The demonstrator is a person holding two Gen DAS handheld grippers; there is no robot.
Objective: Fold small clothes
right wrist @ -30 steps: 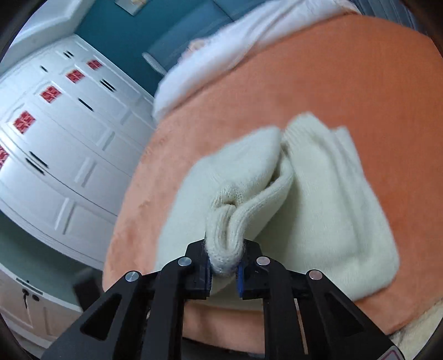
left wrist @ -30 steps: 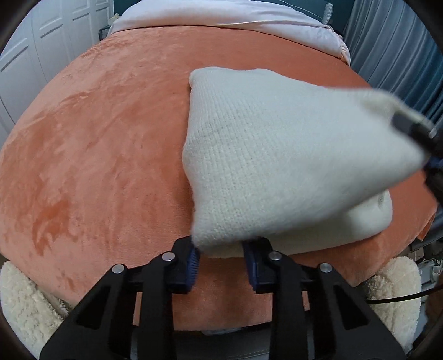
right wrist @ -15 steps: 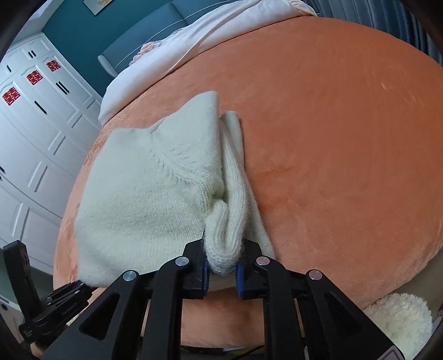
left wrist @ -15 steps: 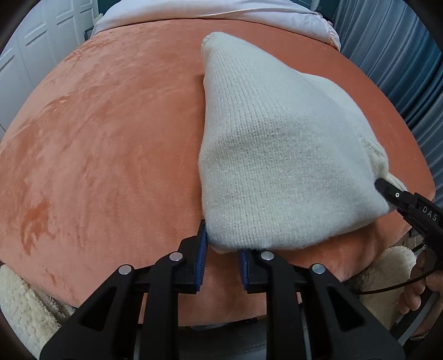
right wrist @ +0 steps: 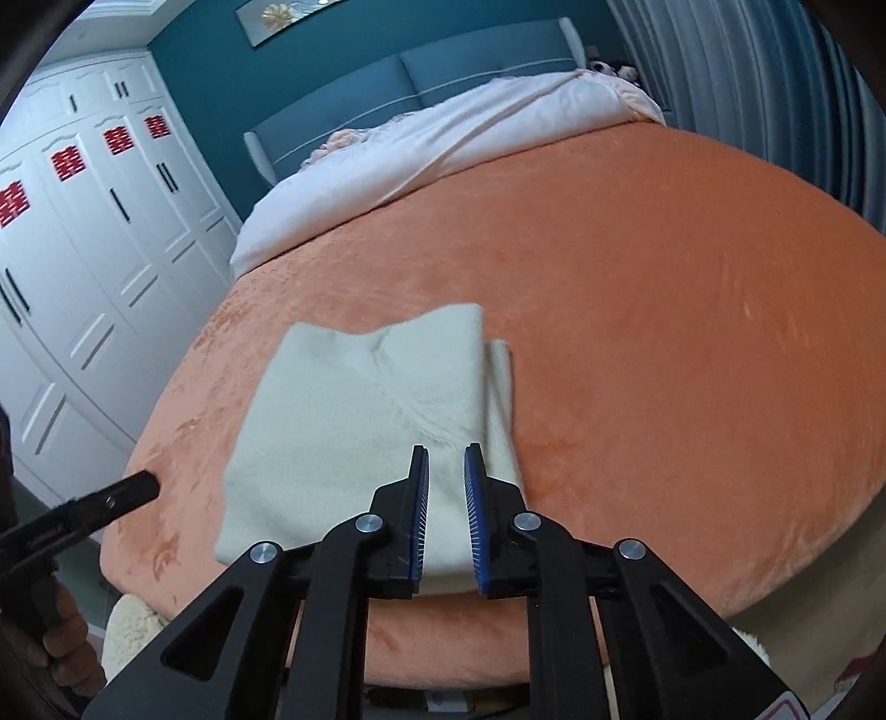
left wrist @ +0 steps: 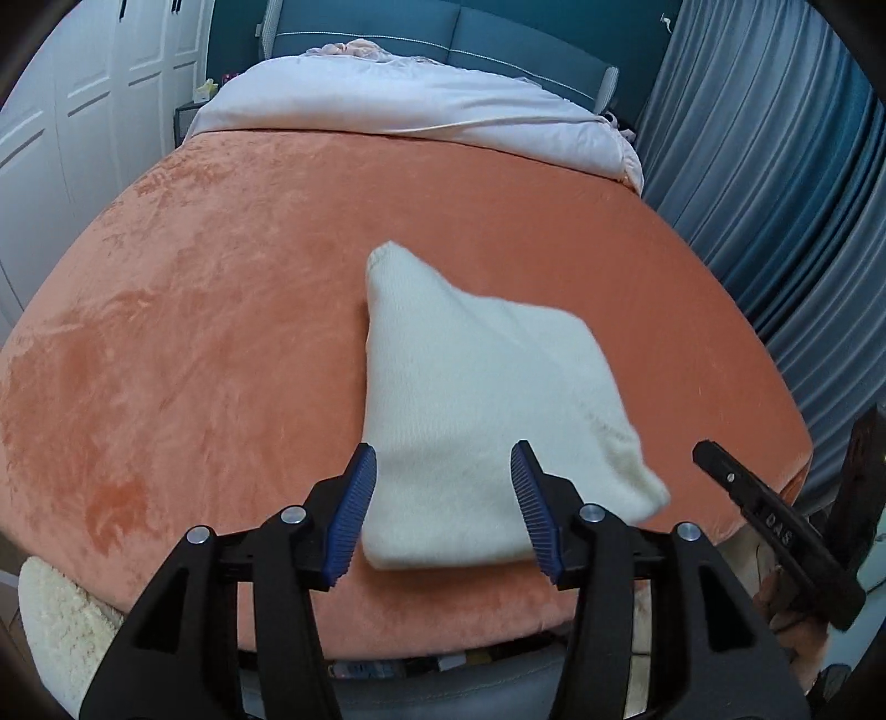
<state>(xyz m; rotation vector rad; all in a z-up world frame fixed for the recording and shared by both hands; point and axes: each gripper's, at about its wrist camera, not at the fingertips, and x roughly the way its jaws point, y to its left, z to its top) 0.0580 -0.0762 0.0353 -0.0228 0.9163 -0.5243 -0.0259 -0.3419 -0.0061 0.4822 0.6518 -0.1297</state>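
Observation:
A cream knitted garment point(left wrist: 487, 410) lies folded on the orange bedspread point(left wrist: 194, 343) near the bed's front edge; it also shows in the right wrist view point(right wrist: 360, 421). My left gripper point(left wrist: 446, 471) is open wide, raised over the garment's near edge, holding nothing. My right gripper point(right wrist: 446, 459) is open with a narrow gap, above the garment's near right corner, holding nothing. The right gripper's finger point(left wrist: 747, 493) shows at the right in the left wrist view, and the left gripper's finger point(right wrist: 116, 495) at the left in the right wrist view.
A white duvet point(left wrist: 415, 105) covers the head of the bed by a blue headboard point(left wrist: 498, 39). White wardrobes point(right wrist: 83, 266) stand on the left, blue curtains point(left wrist: 775, 166) on the right. A fluffy cream rug point(left wrist: 61, 626) lies on the floor below the bed's edge.
Both grippers let go of the garment and pulled back and up. The garment now lies flat and folded on the bedspread.

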